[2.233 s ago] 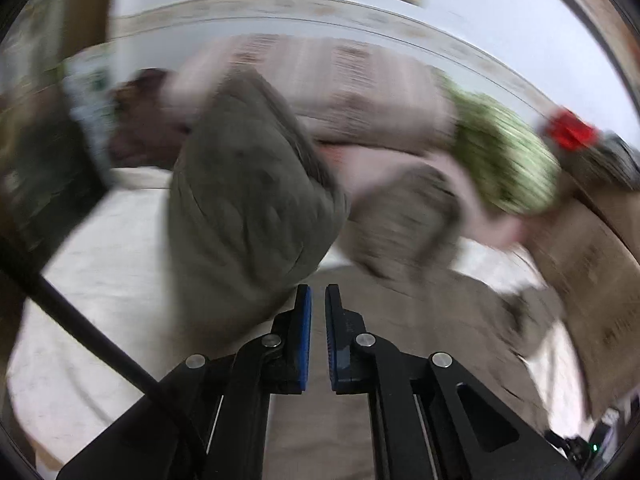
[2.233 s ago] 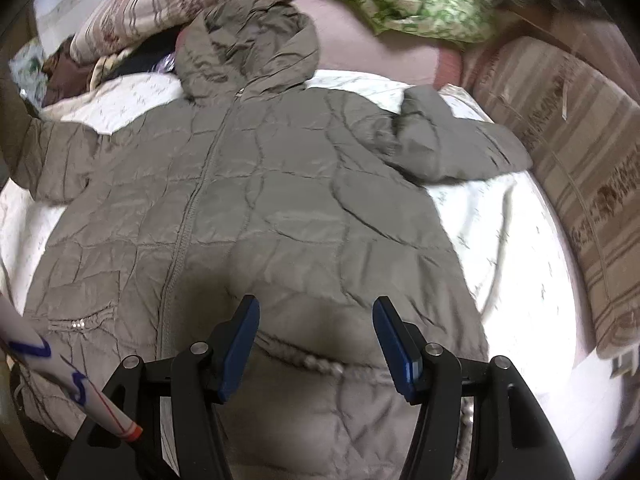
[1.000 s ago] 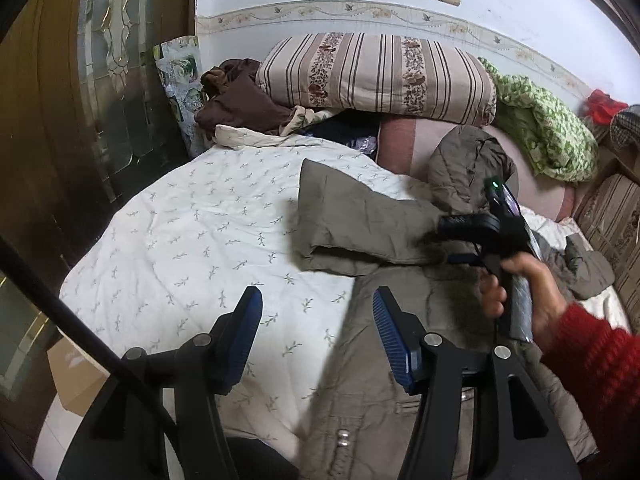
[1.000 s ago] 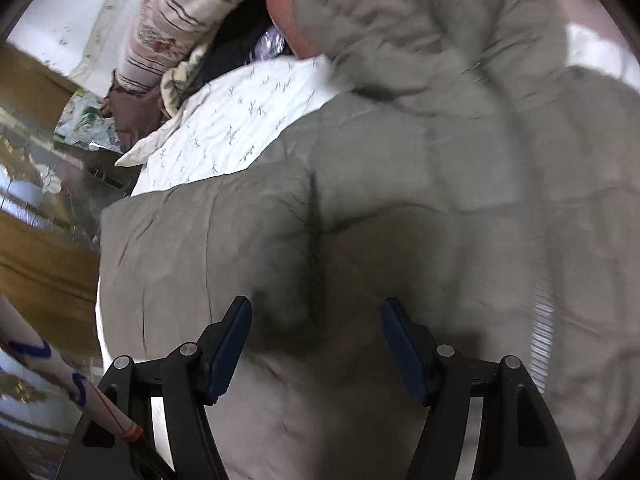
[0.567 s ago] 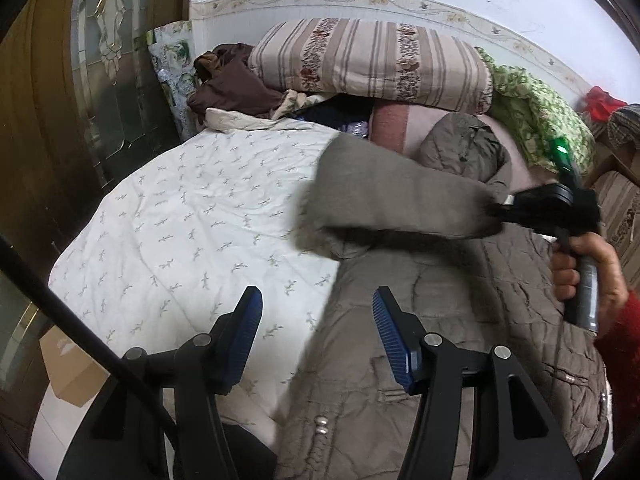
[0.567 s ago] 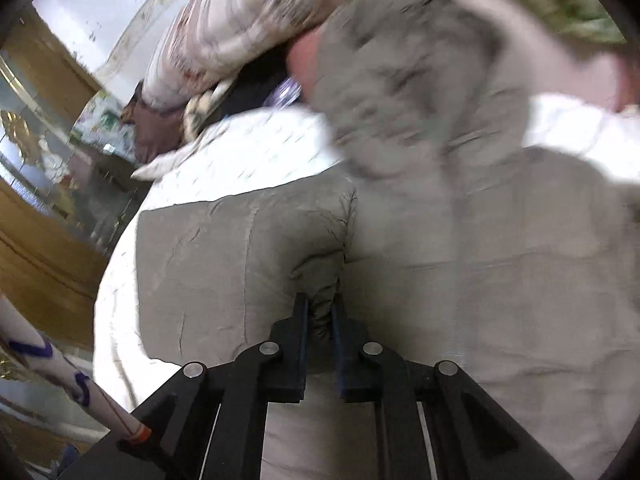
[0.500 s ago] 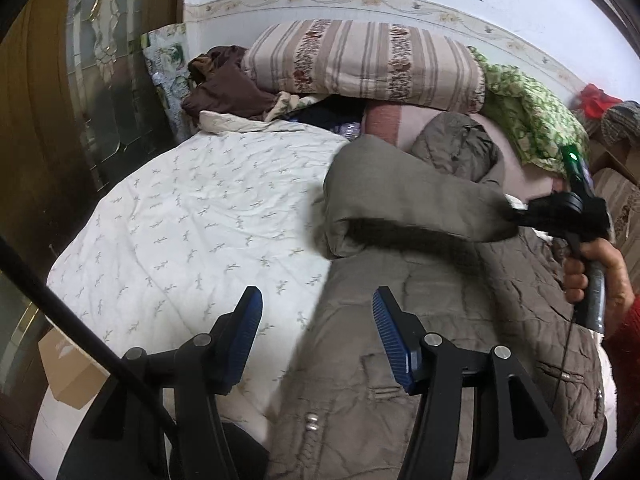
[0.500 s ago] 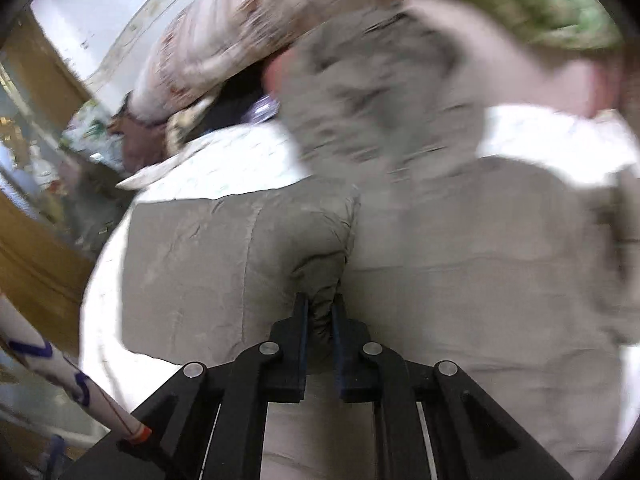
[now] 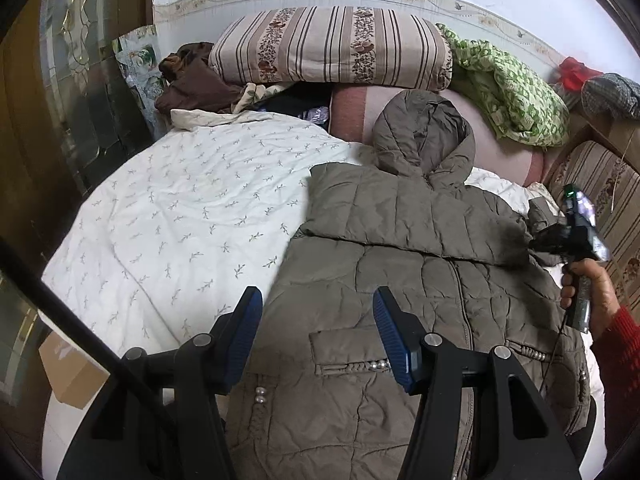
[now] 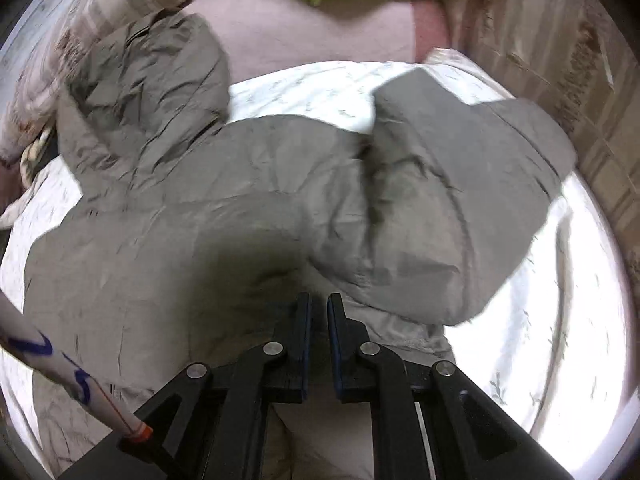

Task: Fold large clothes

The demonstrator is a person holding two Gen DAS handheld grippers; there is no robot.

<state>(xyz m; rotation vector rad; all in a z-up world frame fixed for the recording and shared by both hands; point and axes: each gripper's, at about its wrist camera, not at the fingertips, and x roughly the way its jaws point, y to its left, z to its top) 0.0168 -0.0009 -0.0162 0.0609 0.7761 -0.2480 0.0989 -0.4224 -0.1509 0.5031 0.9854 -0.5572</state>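
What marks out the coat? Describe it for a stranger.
On the wide white sprigged quilt lies the coat, its hood toward the striped pillow. It alone is grey-brown and quilted, with a sleeve folded across its chest.

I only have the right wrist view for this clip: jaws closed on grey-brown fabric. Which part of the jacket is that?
Observer: In the left wrist view, the right gripper pinches the end of a sleeve, which lies folded across the chest of the jacket.
Operator: And the left gripper?
Observer: The left gripper is open above the jacket's lower front, near a pocket, and holds nothing.
Operator: Is the front done up?
Observer: The zip looks closed where it shows below the folded sleeve.
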